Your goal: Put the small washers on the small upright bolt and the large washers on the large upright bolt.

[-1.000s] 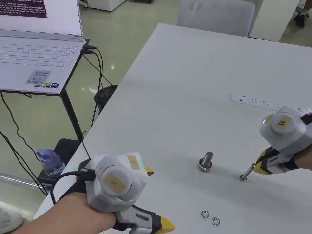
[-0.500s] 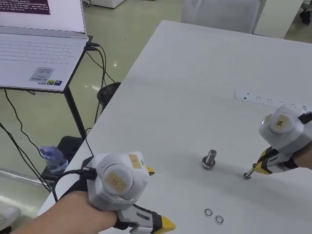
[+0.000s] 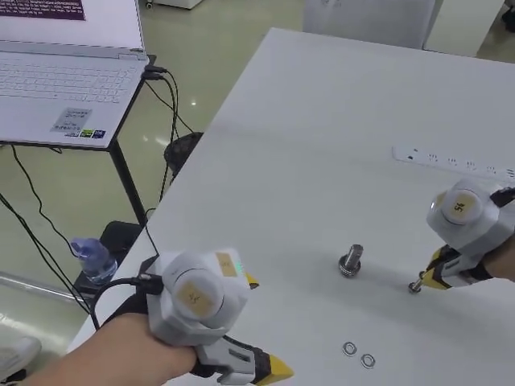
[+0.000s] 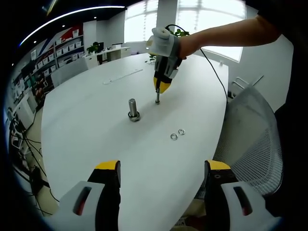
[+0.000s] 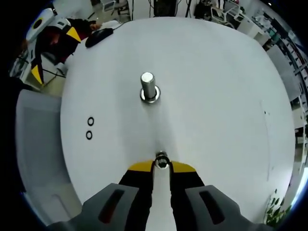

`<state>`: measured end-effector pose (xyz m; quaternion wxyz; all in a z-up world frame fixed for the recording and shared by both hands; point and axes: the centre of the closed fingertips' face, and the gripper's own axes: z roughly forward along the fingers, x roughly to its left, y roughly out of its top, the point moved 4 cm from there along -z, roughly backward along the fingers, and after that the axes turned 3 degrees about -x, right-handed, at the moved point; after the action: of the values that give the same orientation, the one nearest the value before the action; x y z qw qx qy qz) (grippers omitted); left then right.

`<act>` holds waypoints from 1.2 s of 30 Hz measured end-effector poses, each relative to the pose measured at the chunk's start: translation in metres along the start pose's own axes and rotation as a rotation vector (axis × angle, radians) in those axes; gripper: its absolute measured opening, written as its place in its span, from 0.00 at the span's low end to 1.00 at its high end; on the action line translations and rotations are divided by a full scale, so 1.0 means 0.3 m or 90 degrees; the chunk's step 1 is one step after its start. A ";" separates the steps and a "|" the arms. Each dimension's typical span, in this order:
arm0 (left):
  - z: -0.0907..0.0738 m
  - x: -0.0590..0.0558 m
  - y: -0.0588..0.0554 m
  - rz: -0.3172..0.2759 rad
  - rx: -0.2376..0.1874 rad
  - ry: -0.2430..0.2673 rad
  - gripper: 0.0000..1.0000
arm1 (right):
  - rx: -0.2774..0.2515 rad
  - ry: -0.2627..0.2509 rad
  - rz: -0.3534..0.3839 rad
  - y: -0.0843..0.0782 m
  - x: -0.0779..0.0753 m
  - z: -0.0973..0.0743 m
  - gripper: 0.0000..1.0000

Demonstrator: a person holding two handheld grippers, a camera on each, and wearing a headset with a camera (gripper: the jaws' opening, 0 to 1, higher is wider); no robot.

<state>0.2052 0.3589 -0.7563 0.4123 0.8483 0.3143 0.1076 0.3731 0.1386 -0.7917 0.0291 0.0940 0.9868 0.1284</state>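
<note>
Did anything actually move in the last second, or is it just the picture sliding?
Only the head camera shifted. The right gripper stays shut on the small bolt; the left gripper stays open, away from the work; the large bolt and two washers lie where they were.

Small bolt (image 5: 161,159) of glossy metal, matt table (image 5: 207,72)

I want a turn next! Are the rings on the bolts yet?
Not yet. Done: the large bolt stands upright; whether its wide base holds washers, I cannot tell. In hand: the right gripper is shut on the small bolt. To do: two small washers lie loose on the table; the left gripper is open, empty.
</note>
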 end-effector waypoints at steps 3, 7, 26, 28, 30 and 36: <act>-0.002 0.000 -0.001 -0.003 0.001 0.000 0.70 | 0.003 -0.001 -0.004 -0.002 -0.004 0.017 0.13; -0.003 -0.004 -0.008 -0.002 0.005 -0.003 0.70 | 0.009 0.001 -0.005 -0.009 -0.002 0.042 0.13; -0.004 -0.007 -0.014 -0.005 0.000 0.001 0.72 | 0.020 0.007 -0.008 -0.029 -0.002 0.120 0.14; -0.003 -0.004 -0.007 0.001 -0.008 0.007 0.74 | 0.019 0.007 -0.006 -0.028 -0.001 0.119 0.14; -0.002 -0.002 -0.005 0.004 -0.009 0.010 0.77 | 0.019 0.005 -0.006 -0.029 -0.002 0.118 0.14; 0.005 0.005 -0.006 0.017 -0.006 0.016 0.82 | 0.017 0.007 0.000 -0.027 0.000 0.118 0.14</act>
<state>0.2061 0.3598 -0.7587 0.4108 0.8492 0.3076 0.1248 0.3745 0.1396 -0.8279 0.0227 0.0934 0.9887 0.1153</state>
